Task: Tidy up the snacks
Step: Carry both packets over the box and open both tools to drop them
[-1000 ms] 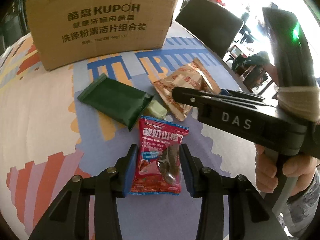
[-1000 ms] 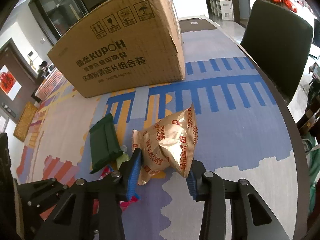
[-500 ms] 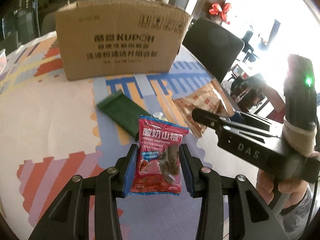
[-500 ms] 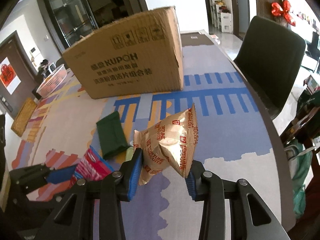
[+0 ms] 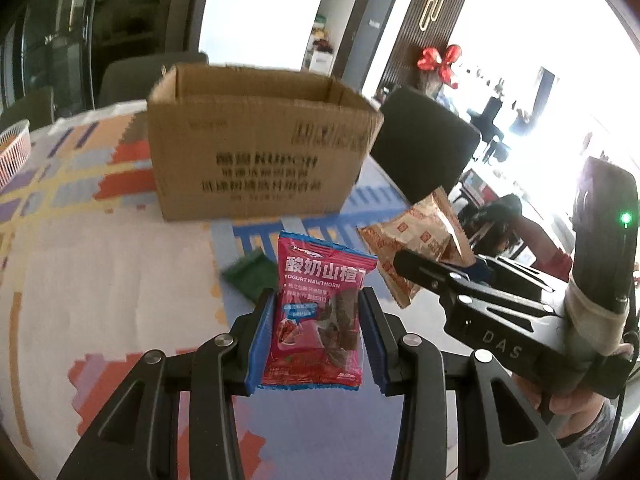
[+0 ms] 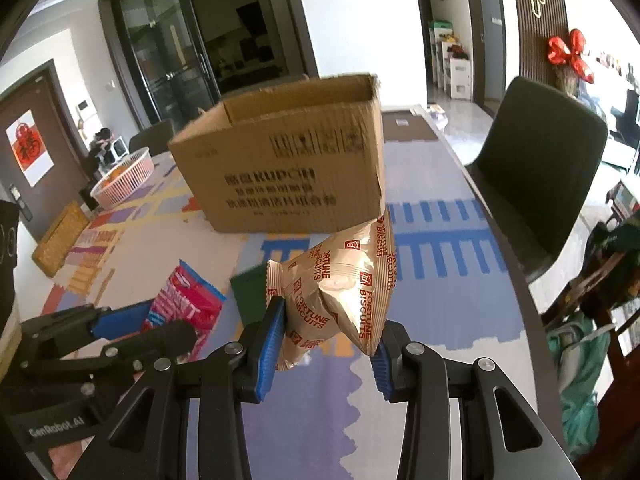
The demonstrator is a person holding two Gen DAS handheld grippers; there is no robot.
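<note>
Between your left tongs (image 5: pixel 316 332) sits the red yogurt hawthorn packet (image 5: pixel 316 316), its sides pinched by the blue pads and its top edge standing up toward the camera; your right tongs (image 6: pixel 328 344) are likewise clamped on the gold fortune biscuits bag (image 6: pixel 340 288), which bulges above the pads. Both packs have come up off the desk (image 5: pixel 100 272) since a second ago, when they were low over the patterned cloth, and the open top of the cardboard box (image 5: pixel 256 152) now shows from both wrists where before you saw only its printed side. That suggests you are past the pick-up and into the carry, with the box the likely place for the drop. Behind the red packet, the dark green packet (image 5: pixel 250 276) lies on the desk, so at least one snack is left to collect. Beyond the box stand a dark chair (image 6: pixel 536 184) and, far left, a pink basket (image 6: pixel 124 176). Clear the box's near wall before you let either pack go.
</note>
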